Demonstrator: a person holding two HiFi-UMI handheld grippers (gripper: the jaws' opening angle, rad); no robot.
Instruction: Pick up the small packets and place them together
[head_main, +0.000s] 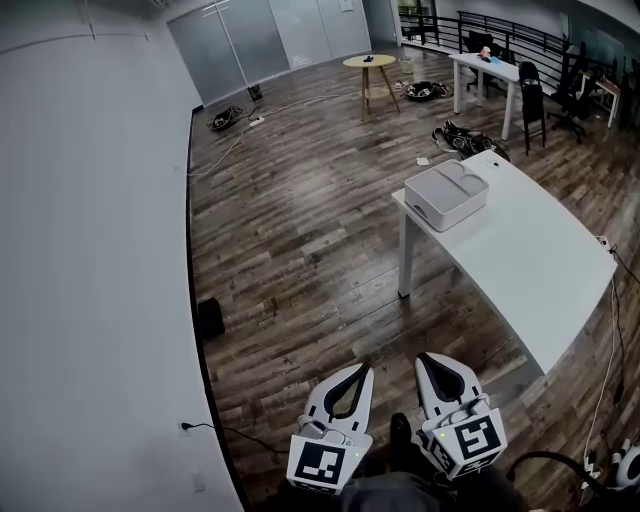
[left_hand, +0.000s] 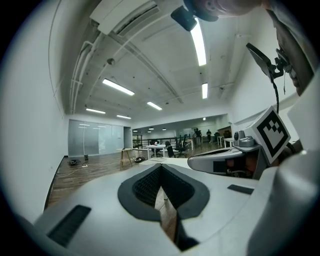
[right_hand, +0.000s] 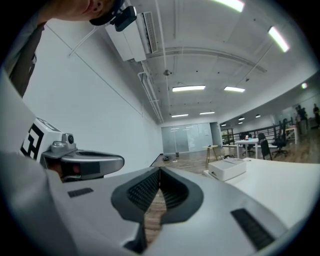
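Left hand-held gripper (head_main: 361, 369) and right hand-held gripper (head_main: 429, 358), ribbed black pads (left_hand: 146, 184) together.

Right gripper (right_hand: 160, 170): jaws closed tip to tip, nothing between them. White box (right_hand: 227, 168): on white tabletop (right_hand: 285, 187). Left gripper (right_hand: 117, 161): far left of the box. Round wooden table (right_hand: 214, 148): beyond the box.

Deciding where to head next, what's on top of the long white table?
A white box sits on the white table near its far end. The rest of the top looks bare, apart from a tiny dark speck. What the box holds, and the patch beneath it, are covered.
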